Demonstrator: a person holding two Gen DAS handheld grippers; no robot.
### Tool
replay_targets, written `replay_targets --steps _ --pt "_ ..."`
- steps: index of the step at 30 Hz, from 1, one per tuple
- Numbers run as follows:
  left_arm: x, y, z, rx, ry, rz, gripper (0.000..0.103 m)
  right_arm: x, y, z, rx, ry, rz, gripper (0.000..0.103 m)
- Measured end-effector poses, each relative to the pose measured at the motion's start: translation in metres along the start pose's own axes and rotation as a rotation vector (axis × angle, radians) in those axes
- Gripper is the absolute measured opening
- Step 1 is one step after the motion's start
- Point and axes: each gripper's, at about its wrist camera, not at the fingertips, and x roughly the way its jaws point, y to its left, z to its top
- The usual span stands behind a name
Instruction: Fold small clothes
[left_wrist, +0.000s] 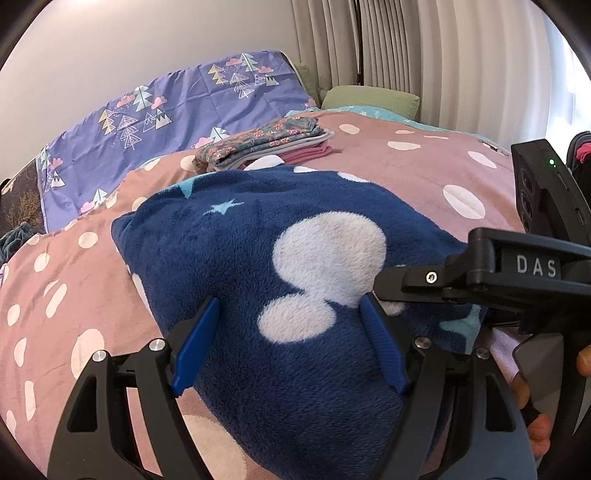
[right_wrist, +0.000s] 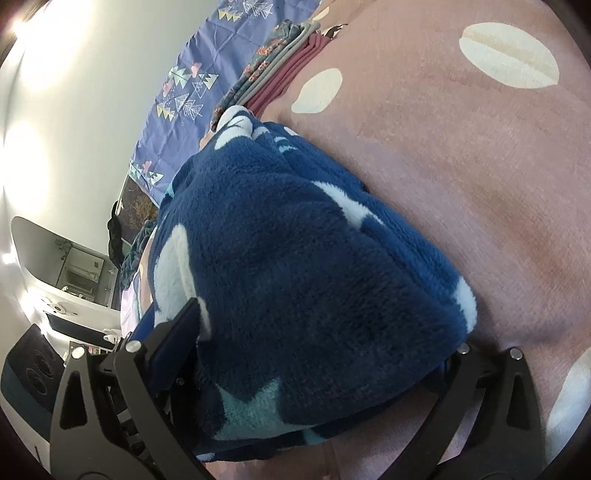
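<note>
Garment: I see a navy fleece piece (left_wrist: 280, 280) with white blobs and pale blue stars, bunched thick, lying on the bed in front of both tools.
Left gripper (left_wrist: 291, 332): my blue fingers (left_wrist: 195, 343) stand apart, resting over the fleece, gripping nothing.
Right gripper (right_wrist: 317, 343): its fingers straddle a thick fold of the fleece; I cannot tell whether they pinch it.
Bed: a dusty pink blanket (left_wrist: 406, 173) with cream spots covers it.
Behind: a folded pile of clothes (left_wrist: 266, 144), a purple sheet (left_wrist: 166, 122) printed with trees, a green pillow (left_wrist: 369, 98).
Room: pale curtains (left_wrist: 406, 48), white wall (left_wrist: 129, 44).
</note>
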Motion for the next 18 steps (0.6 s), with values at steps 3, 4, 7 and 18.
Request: replay_targets --steps 3,4,7,18 --pt "-0.0004 0.0006 0.0 -0.003 -0.005 -0.008 0.077 0.0027 0.0032 0.0002 -0.013 -0.007 0.002 0.101" --pt "-0.0004 0.0015 -0.0001 -0.006 -0.009 -0.015 0.077 0.002 0.0027 -0.0002 -0.021 -0.009 0.005 0.101" --pt "-0.0005 0.0039 0.0005 -0.016 -0.014 -0.04 0.077 0.0006 0.0018 -0.0008 -0.037 -0.009 0.016 0.101" --pt "-0.0028 0.0063 0.0034 -0.034 -0.005 -0.058 0.079 0.0022 -0.0009 0.0062 0.032 0.017 0.01 0.1"
